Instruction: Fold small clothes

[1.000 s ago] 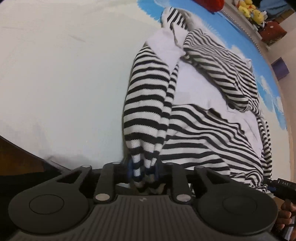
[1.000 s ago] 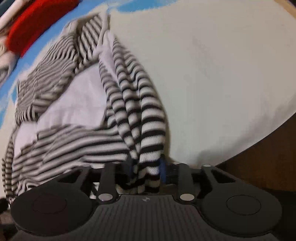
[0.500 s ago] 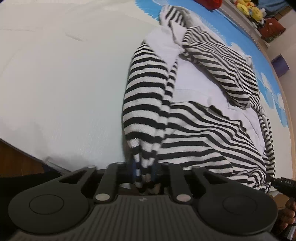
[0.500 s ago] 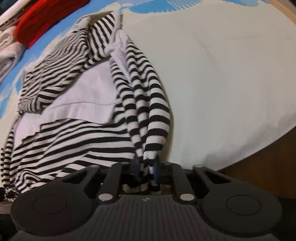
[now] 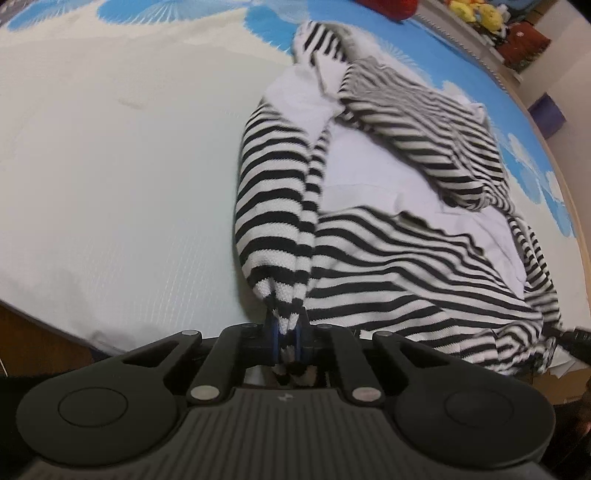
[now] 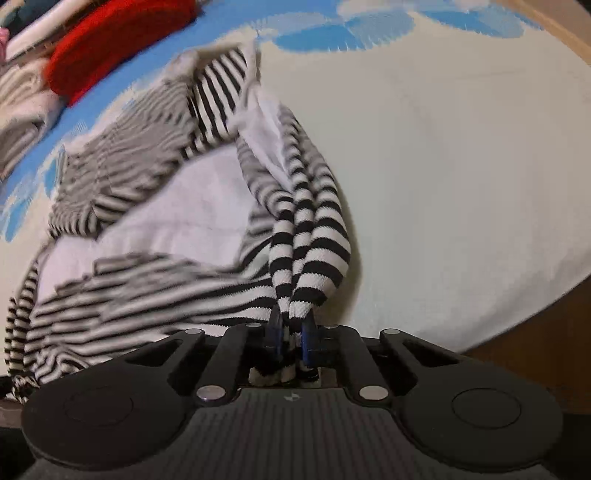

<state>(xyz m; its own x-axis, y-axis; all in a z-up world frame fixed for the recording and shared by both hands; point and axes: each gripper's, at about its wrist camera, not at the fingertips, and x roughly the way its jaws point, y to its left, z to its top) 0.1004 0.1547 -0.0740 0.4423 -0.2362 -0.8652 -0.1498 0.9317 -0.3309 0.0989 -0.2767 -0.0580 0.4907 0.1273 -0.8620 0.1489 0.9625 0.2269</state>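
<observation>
A black-and-white striped garment point(image 5: 388, 206) with a plain white middle lies crumpled on the bed; it also shows in the right wrist view point(image 6: 155, 236). My left gripper point(image 5: 286, 332) is shut on a bunched striped corner point(image 5: 277, 229) at the near edge. My right gripper point(image 6: 291, 334) is shut on another bunched striped corner point(image 6: 314, 236). Both corners rise a little above the bed, and cloth stretches away from each gripper.
The bed has a cream sheet point(image 5: 110, 166) with blue patches point(image 5: 424, 48). Its near edge drops to a wooden floor point(image 6: 535, 350). A red garment point(image 6: 114, 40) and folded pale clothes point(image 6: 22, 99) lie at the far side. Yellow toys point(image 5: 476, 13) sit on a shelf.
Both grippers have pulled back and up with the striped corners still held. The garment looks smaller and further off, and more of the bed shows.
</observation>
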